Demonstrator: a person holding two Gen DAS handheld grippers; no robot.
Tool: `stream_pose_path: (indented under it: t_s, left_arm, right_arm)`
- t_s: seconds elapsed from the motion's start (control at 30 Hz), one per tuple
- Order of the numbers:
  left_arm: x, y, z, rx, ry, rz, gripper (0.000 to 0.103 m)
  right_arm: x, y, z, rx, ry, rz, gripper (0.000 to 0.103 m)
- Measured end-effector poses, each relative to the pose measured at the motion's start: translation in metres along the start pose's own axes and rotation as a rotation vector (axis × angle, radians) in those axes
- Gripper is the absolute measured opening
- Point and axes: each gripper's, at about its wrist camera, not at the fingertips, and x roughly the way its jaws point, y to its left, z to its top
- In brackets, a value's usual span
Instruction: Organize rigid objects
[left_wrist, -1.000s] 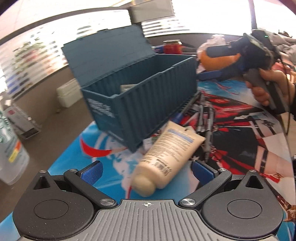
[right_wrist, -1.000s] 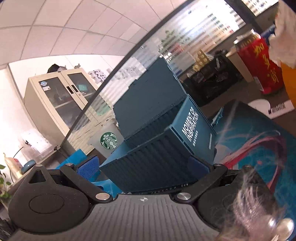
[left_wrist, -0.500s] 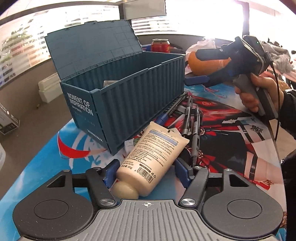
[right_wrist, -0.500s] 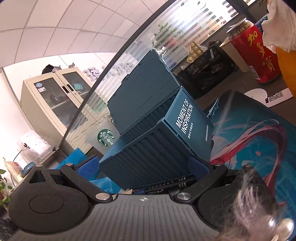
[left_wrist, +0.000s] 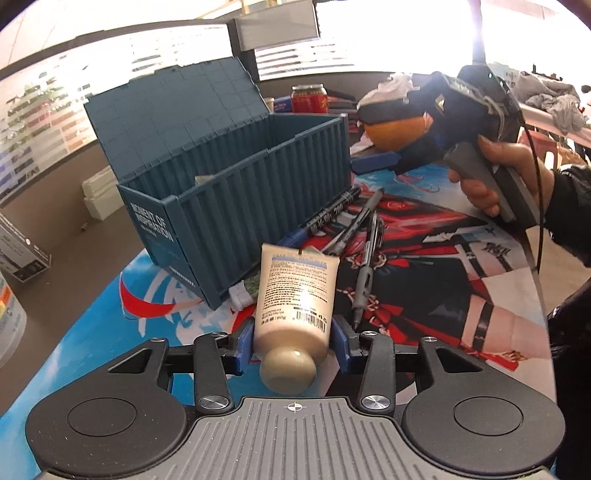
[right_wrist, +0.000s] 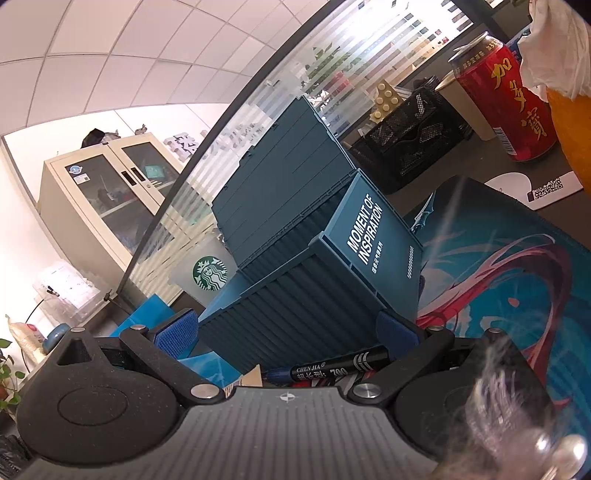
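A cream-coloured tube (left_wrist: 295, 295) lies on the printed mat, cap toward me, between the blue pads of my left gripper (left_wrist: 291, 345). Its jaws are closing and both pads touch the tube's sides near the cap. Just behind stands the blue container box (left_wrist: 258, 184) with its lid up. Several pens (left_wrist: 364, 258) and a black marker (left_wrist: 328, 214) lie beside its long wall. My right gripper (right_wrist: 288, 332) is open and empty, low in front of the box (right_wrist: 314, 295), with the marker (right_wrist: 340, 365) below it. From the left wrist it (left_wrist: 369, 136) hovers at the box's far end.
A red drink can (right_wrist: 506, 107), an orange object (left_wrist: 395, 129) under white cloth and a black mesh basket (right_wrist: 410, 136) stand behind the box. A Starbucks cup (right_wrist: 208, 271) is at its far side. The mat's left edge (left_wrist: 85, 325) drops to the floor.
The left jaws have come in from wide open to both sides of the tube, which now sits centred between the pads. The right gripper has stayed put and open.
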Motion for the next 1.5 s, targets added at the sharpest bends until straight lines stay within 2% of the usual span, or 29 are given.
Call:
stream_pose_path:
  t_s: [0.4,0.53,0.7,1.13,1.17,1.23,1.4,1.5]
  left_arm:
    - [-0.031,-0.002,0.023,-0.017,-0.084,0.015,0.04]
    - [-0.027,0.0,0.025,-0.038,-0.105,0.021,0.04]
    - [-0.02,0.009,0.024,-0.111,-0.125,0.014,0.04]
    - [-0.02,0.013,0.021,-0.18,-0.173,0.03,0.038]
    - [-0.021,0.014,0.021,-0.185,-0.178,0.027,0.037]
    - [-0.025,0.014,0.024,-0.183,-0.188,0.017,0.0]
    - [-0.036,0.02,0.034,-0.169,-0.204,0.052,0.0]
    - [-0.031,0.016,0.029,-0.146,-0.17,0.023,0.003]
  right_arm:
    - [-0.001,0.0,0.0,-0.003,0.007,0.007,0.103]
    - [-0.002,0.001,0.0,-0.003,0.006,0.006,0.103]
    - [-0.002,0.001,-0.001,-0.003,0.006,0.006,0.103]
    - [-0.002,0.001,0.002,-0.009,0.017,0.016,0.103]
    - [-0.003,0.001,0.002,-0.009,0.017,0.017,0.103]
    - [-0.003,0.001,0.002,-0.01,0.017,0.017,0.103]
    - [-0.003,0.0,0.003,-0.012,0.017,0.019,0.103]
    - [-0.003,0.0,0.003,-0.012,0.018,0.017,0.103]
